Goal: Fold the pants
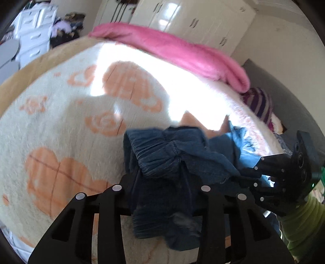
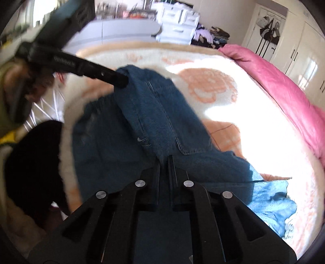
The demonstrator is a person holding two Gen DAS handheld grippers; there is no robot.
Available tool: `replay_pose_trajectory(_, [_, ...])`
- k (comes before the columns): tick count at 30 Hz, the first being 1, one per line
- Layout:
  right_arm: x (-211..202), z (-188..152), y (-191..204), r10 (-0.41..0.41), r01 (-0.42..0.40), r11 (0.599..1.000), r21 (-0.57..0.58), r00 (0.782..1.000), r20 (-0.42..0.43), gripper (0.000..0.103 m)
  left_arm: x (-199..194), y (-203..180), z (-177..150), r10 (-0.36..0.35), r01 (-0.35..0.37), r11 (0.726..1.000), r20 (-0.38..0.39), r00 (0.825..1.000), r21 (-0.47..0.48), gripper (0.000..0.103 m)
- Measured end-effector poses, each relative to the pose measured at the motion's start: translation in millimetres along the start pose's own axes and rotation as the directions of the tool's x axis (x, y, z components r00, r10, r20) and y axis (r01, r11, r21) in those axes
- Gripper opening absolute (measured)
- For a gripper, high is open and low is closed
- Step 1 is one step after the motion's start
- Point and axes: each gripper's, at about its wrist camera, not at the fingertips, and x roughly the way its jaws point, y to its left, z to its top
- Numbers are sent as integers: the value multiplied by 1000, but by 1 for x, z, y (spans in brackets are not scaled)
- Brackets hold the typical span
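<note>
In the left wrist view, the left gripper (image 1: 162, 182) has the gathered elastic waistband of the blue denim pants (image 1: 162, 154) bunched between its two fingers; the fingers stand fairly wide apart, with the thick roll of cloth filling the gap and hanging down over the linkage. Just to the right, the right gripper (image 1: 262, 178) reaches in from the side, its tips buried in the same denim. Only this view shows the person's green sleeve (image 1: 302, 221) behind that tool, a purple striped cushion (image 1: 261, 102) past the bed's right edge, and white wardrobe doors (image 1: 195, 18) at the far wall.

The right wrist view shows what the first hides: the right gripper (image 2: 164, 162) has its fingers drawn almost together, pinching a fold of the pants (image 2: 154, 113) along a stitched seam. The cloth spreads away from the tips, lifted toward the left gripper (image 2: 121, 81), which comes in from the upper left and grips the far waist edge. A paler inside-out portion trails toward the bed's right edge.

The pants sit near the front edge of the bed, over a cream blanket with orange roses (image 2: 209, 85). A pink duvet (image 2: 284, 87) lies along the far right side, and white drawers (image 2: 178, 22) stand beyond the bed.
</note>
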Motion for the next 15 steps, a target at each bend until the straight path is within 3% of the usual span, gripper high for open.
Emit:
replay_pose_trajectory(5, [-32,2,22,69,-70,997,14,996,50,3,-25,-7,-12,1,-1,999,-3,1000,51,34])
replay_pose_trajectory(9, [-23,-7,54,108,-108,994,-20,994,-1,3,-29,2,-34,13,-10,999,-67,998,43,34])
replay_pose_trajectory(15, [4,-24,65,138,-135,990,43,988,-69,3,-28,9,-53,19,-16,1000,-130,991,26,36])
